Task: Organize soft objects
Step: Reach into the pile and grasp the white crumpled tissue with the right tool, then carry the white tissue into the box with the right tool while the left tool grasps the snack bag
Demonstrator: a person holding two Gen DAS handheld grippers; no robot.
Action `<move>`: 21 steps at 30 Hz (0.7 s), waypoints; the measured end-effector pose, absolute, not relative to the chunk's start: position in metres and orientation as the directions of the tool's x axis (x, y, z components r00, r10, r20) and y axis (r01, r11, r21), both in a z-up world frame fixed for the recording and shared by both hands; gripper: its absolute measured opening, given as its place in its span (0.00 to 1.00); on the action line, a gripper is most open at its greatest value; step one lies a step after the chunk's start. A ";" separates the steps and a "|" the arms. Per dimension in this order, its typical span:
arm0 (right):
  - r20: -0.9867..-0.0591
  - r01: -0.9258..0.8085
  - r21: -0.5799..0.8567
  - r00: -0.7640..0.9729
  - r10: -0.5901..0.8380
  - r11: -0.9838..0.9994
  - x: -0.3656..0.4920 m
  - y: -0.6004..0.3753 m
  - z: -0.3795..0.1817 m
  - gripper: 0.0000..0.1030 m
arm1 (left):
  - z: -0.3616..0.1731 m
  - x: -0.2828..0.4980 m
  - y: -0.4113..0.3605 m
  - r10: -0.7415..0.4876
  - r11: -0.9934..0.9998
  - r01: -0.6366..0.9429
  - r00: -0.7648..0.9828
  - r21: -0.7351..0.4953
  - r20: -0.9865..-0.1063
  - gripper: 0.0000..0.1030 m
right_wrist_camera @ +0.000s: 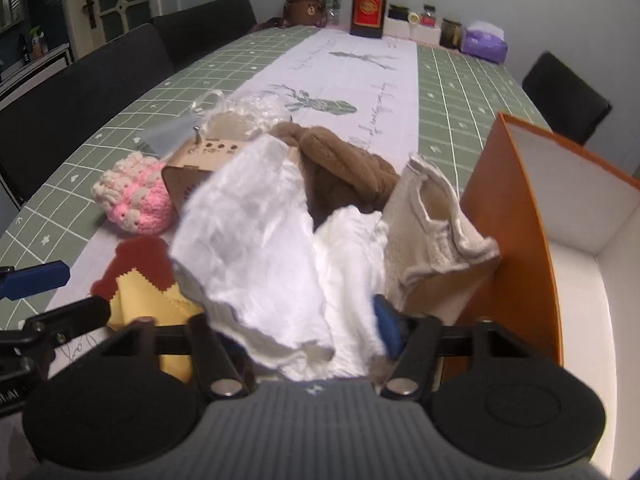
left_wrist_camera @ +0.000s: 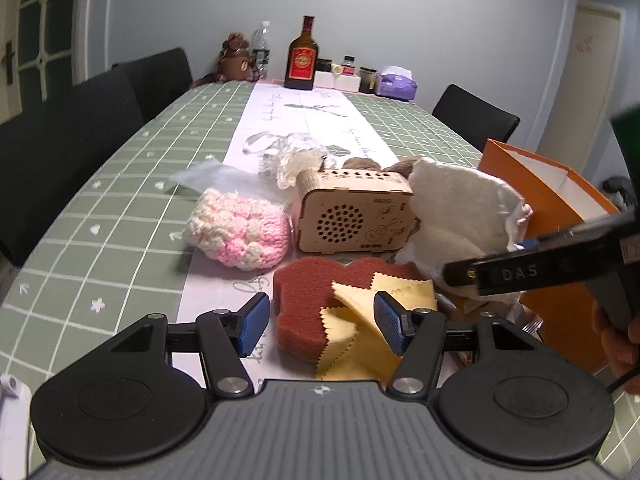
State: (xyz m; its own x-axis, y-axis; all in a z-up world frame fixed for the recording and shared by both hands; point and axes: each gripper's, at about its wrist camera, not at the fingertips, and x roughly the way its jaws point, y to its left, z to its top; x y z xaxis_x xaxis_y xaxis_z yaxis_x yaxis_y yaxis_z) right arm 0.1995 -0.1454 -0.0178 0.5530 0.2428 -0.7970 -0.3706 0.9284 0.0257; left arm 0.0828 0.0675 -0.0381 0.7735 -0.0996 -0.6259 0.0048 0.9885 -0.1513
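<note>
The white cloth (right_wrist_camera: 260, 240) is pinched in the right gripper (right_wrist_camera: 304, 332), just beside the orange box (right_wrist_camera: 508, 208). The left gripper (left_wrist_camera: 320, 324) is wide open over the sponge (left_wrist_camera: 308, 300). The box looks empty, so most sorting seems left.

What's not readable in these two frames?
- Right claw fingertips: right wrist view, buried under the white cloth.
- Orange box contents: both views, its wall and the frame edge hide them.
- Small jars at the far end: labels too small.
</note>
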 end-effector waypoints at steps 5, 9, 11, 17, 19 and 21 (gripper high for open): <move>-0.761 -0.364 0.049 0.589 0.271 0.930 0.191 -0.153 -0.006 0.35 | -0.036 0.078 0.065 -0.121 0.987 0.025 0.778 -0.162 -0.617 0.69; -0.716 -0.363 0.086 0.625 0.310 0.928 0.179 -0.165 0.012 0.11 | -0.032 0.075 0.057 -0.154 0.982 0.055 0.778 -0.179 -0.608 0.69; -0.694 -0.372 0.103 0.637 0.335 0.923 0.171 -0.172 0.019 0.10 | -0.030 0.074 0.051 -0.178 0.979 0.077 0.777 -0.190 -0.604 0.69; -0.625 -0.404 0.075 0.693 0.359 0.911 0.146 -0.188 0.046 0.08 | -0.026 0.071 0.029 -0.262 0.962 0.156 0.761 -0.224 -0.593 0.69; -0.605 -0.409 0.066 0.709 0.362 0.910 0.139 -0.194 0.055 0.08 | -0.025 0.071 0.021 -0.282 0.956 0.174 0.756 -0.234 -0.591 0.69; -0.578 -0.411 0.061 0.728 0.368 0.910 0.132 -0.204 0.067 0.08 | -0.022 0.072 0.014 -0.295 0.953 0.183 0.752 -0.243 -0.590 0.72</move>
